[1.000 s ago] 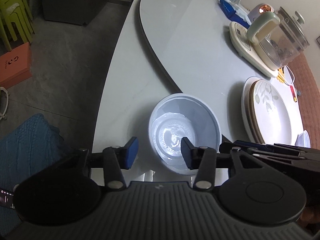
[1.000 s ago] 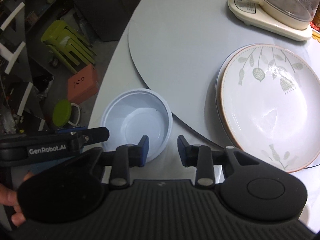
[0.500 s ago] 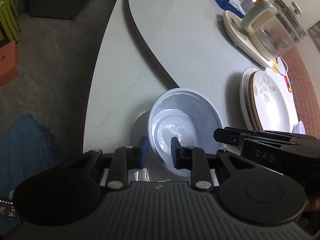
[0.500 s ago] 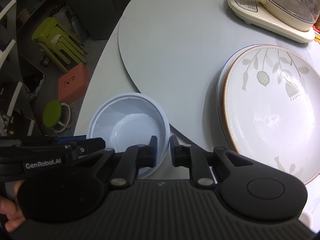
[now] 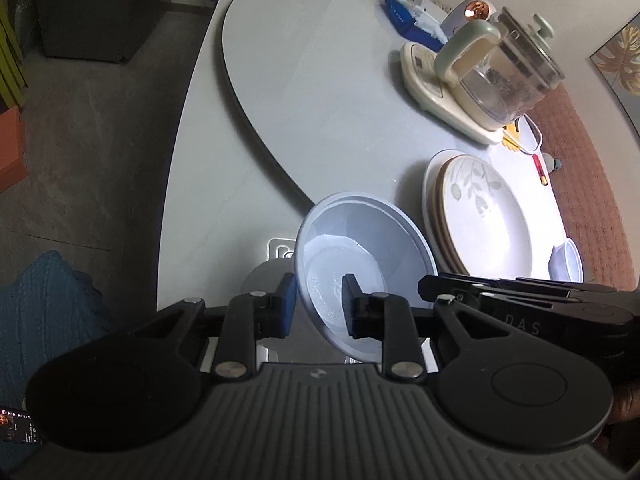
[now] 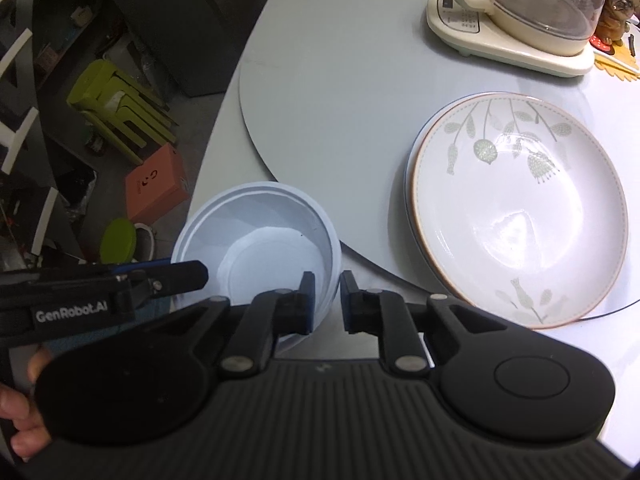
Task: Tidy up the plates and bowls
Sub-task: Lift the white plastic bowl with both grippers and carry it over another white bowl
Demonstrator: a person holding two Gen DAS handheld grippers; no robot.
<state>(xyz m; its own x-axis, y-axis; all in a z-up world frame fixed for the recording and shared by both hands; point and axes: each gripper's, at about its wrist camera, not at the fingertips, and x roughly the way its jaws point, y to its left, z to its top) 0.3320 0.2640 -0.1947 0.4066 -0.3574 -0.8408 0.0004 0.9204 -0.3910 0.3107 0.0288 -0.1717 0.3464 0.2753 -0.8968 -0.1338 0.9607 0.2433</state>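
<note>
Two patterned ceramic plates [image 6: 520,216] already sit stacked on the right of the round pale grey table [image 5: 320,92], so the plate half of the job looks done, judging by how neatly their rims nest; what is left appears to be the bowls. That table is smooth and faintly glossy, with a raised circular turntable [image 6: 340,80] across its middle. Each plate is wide, shallow and glazed white, printed with grey-green leaves and edged by a thin brown line. At the near left edge, the pale blue plastic bowl [image 6: 260,240] is thin-walled, matte and round, with a faceted inside and a flat embossed base; it hangs tilted, apparently clear of the tabletop. Both tools pinch its rim from opposite sides: the left gripper [image 5: 316,304] is narrowed onto the left wall, one finger inside and one outside, and the right gripper [image 6: 326,300] is likewise clamped on the right wall. A second small translucent bowl [image 5: 570,260] waits far right beside the plates, a likely partner for stacking
</note>
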